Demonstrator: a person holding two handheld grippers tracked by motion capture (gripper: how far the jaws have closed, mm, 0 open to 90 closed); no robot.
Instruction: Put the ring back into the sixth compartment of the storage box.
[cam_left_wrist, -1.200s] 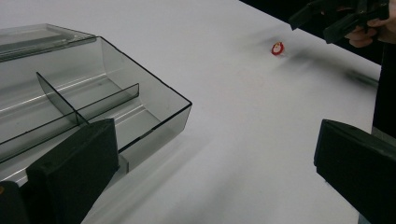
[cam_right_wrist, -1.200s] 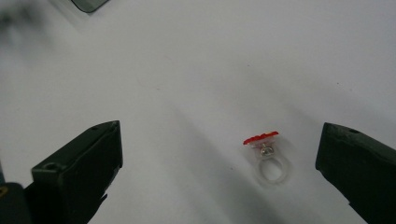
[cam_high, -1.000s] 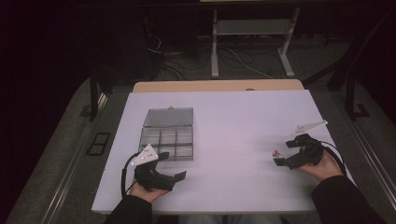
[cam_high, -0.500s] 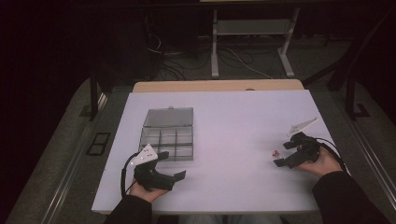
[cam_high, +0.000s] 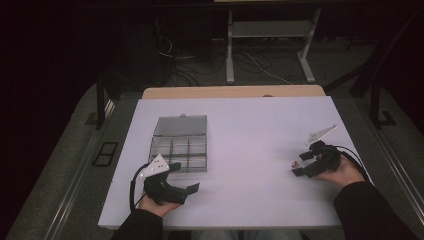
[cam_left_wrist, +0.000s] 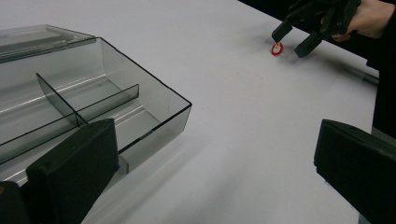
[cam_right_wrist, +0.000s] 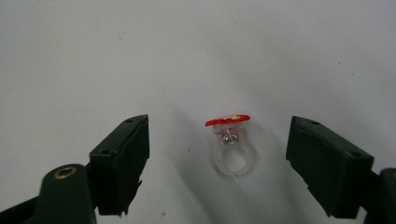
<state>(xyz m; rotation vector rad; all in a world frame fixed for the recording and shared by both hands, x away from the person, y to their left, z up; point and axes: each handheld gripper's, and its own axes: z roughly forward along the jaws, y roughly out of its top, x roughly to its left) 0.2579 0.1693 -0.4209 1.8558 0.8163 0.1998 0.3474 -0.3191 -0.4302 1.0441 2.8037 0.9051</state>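
At the left of the table (cam_high: 250, 115) lies a box (cam_high: 179, 145) of smoky clear plastic, its flat lid swung open toward the far edge, thin partitions splitting the tray into small square compartments. Its walls are glossy and sharp-edged, catching pale streaks of light. Just beside its near corner sits the left gripper (cam_high: 182, 177), matte black and blocky, held in a hand at the table's near edge; its jaws stand wide apart with nothing between them.

The tabletop is a smooth, matte white sheet, bare across the middle, laid over a tan board that shows along the far edge.

Toward the right, well apart from the box, a ring (cam_right_wrist: 231, 144) lies on the white surface: a clear plastic band, split at the bottom, topped by a flat red disc with a small metal stud beneath it. The right gripper (cam_high: 300, 164) straddles it, and its jaws have just been closing, yet both black pads remain clear of the ring, gaps on either side.

Beyond the table the room is dark: grey floor, loose cables, and the white legs of a stand (cam_high: 267, 50).
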